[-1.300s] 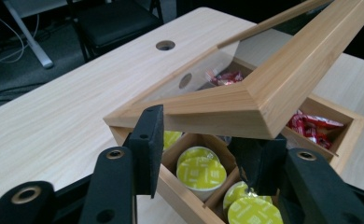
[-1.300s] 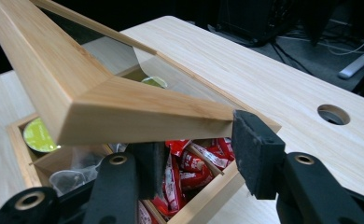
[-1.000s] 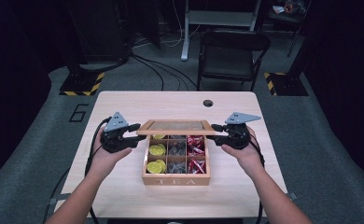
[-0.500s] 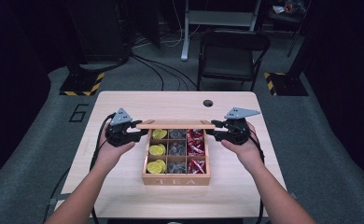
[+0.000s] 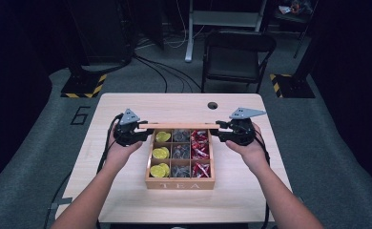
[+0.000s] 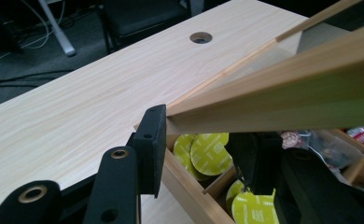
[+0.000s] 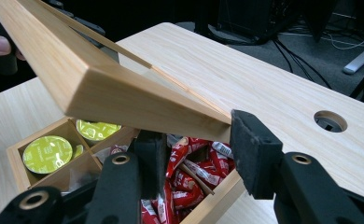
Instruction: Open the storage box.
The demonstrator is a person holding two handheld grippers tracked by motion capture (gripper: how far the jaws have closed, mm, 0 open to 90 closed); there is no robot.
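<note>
Both grippers clamp the raised lid (image 5: 179, 126) of the wooden tea box (image 5: 180, 181), one at each end. The left gripper (image 5: 141, 133) has the lid's corner between its two black pads in the left gripper view, and its jaws have just been closing further, so the hold there has tightened. The right gripper (image 5: 221, 132) pinches the opposite corner, its pads (image 7: 252, 154) set against the frame's edge with the jaws partly parted around the wood's thickness.

Compared with a second ago the lid has swung up and back: then it lay nearly flat and showed its pane from above, now from the high view it shows as a thin strip along the box's far side. The left hand has also shifted slightly. I judge the opening nearly done, with the compartments exposed and the lid to be tipped a little farther or let rest.

The light wooden table (image 5: 127, 105) carries the box near its middle. Beyond it stand a black folding chair (image 5: 236, 57) and a white stand (image 5: 222, 21), well apart from the work. A round cable hole (image 5: 212, 105) sits in the tabletop behind the lid, not touching it. Inside, yellow-green capsules (image 5: 159, 153) fill the left column, silvery packets (image 5: 180, 152) the middle, red sachets (image 5: 201, 151) the right. Nothing blocks the lid's path.
</note>
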